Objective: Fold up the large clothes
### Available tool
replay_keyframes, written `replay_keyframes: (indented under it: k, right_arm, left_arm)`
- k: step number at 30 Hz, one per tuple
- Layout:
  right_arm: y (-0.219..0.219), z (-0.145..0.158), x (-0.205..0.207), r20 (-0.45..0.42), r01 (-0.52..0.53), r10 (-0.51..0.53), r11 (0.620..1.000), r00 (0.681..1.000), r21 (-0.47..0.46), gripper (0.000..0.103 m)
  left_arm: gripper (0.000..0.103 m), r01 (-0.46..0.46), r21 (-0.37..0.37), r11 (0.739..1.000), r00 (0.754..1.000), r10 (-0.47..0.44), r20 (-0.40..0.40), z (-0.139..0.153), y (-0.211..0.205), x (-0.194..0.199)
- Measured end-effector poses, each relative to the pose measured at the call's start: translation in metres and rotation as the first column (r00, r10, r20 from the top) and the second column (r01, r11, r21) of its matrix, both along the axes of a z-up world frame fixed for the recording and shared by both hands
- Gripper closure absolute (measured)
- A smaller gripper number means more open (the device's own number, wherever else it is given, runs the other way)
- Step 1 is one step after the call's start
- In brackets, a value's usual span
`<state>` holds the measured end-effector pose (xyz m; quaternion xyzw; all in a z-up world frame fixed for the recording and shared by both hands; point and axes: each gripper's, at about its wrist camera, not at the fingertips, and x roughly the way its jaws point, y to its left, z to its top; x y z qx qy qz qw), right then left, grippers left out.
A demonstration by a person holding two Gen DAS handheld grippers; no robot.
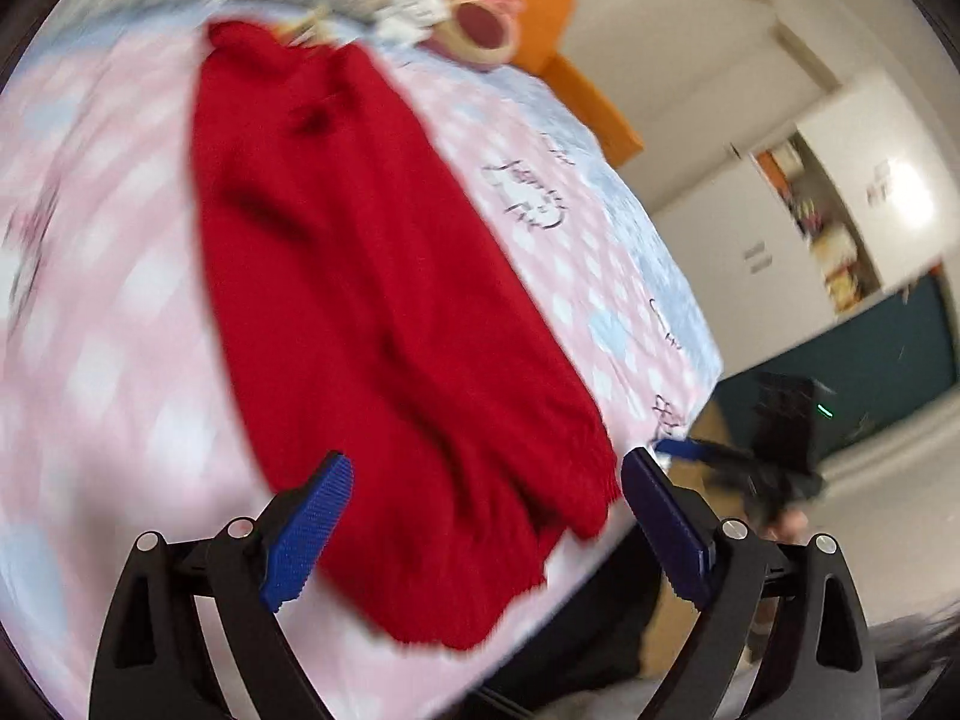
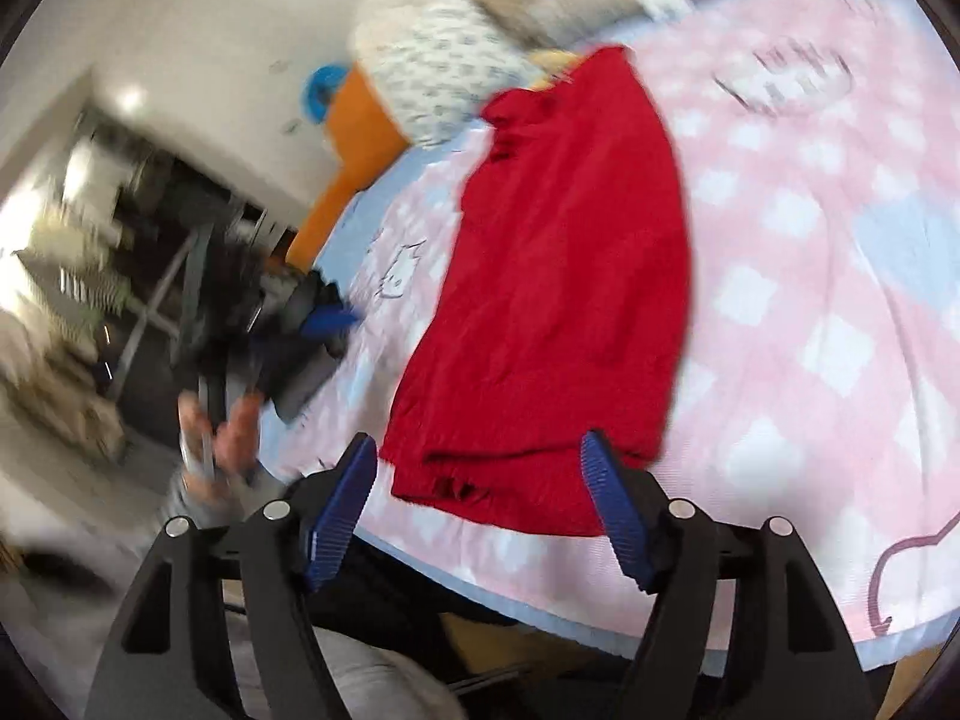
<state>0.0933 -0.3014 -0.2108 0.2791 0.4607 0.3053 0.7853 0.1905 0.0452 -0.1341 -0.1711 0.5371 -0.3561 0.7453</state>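
Observation:
A red knit sweater (image 1: pixel 372 300) lies as a long strip on the pink checked bedsheet (image 1: pixel 108 312), its collar at the far end by the pillows and its hem near the bed's front edge. My left gripper (image 1: pixel 487 461) hovers open over the hem, with nothing pressed between its blue pads. In the right wrist view the same sweater (image 2: pixel 558 276) stretches away, and my right gripper (image 2: pixel 479 443) stands open just above its near hem. Each view catches the other gripper off the bed's side, the right one (image 1: pixel 678 449) and the left one (image 2: pixel 327 324). Both views are blurred.
Patterned pillows (image 2: pixel 444 66) and a pink plush toy (image 1: pixel 480 30) crowd the head of the bed, in front of an orange headboard (image 1: pixel 570 60). The bed's front edge (image 2: pixel 540 600) runs just under the grippers. A person's hand (image 2: pixel 222 438) holds the left tool.

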Motion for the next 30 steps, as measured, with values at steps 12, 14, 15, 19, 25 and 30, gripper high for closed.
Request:
replay_keyframes:
  k: [12, 14, 15, 19, 25, 30]
  right_arm:
    - [0.017, -0.089, 0.039, -0.391, -0.026, 0.066, 0.994, 0.918, 0.107, 0.033]
    - [0.016, -0.091, 0.045, -0.389, -0.012, 0.067, 0.99, 0.919, 0.142, 0.033]
    - [0.015, -0.092, 0.048, -0.391, -0.001, 0.066, 0.986, 0.918, 0.165, 0.033]
    - [0.018, -0.098, 0.061, -0.404, 0.012, 0.069, 0.981, 0.912, 0.194, 0.032]
    - [0.018, -0.104, 0.057, -0.411, 0.019, 0.073, 0.976, 0.909, 0.216, 0.042]
    - [0.013, -0.106, 0.052, -0.415, 0.046, 0.069, 0.964, 0.907, 0.262, 0.051]
  left_arm:
    - [0.01, -0.096, -0.089, 0.991, 0.949, 0.064, -0.308, -0.113, 0.017, -0.042]
    - [0.01, -0.105, -0.097, 0.99, 0.945, 0.069, -0.319, -0.119, 0.013, -0.036]
    - [0.01, -0.107, -0.107, 0.988, 0.944, 0.068, -0.322, -0.119, 0.011, -0.034]
    - [0.01, -0.097, -0.151, 0.984, 0.938, 0.039, -0.345, -0.122, -0.002, -0.045]
    - [0.01, -0.088, -0.191, 0.978, 0.929, 0.011, -0.37, -0.13, -0.034, -0.053]
    - [0.041, -0.122, -0.192, 0.974, 0.91, 0.033, -0.414, -0.131, -0.043, -0.047]
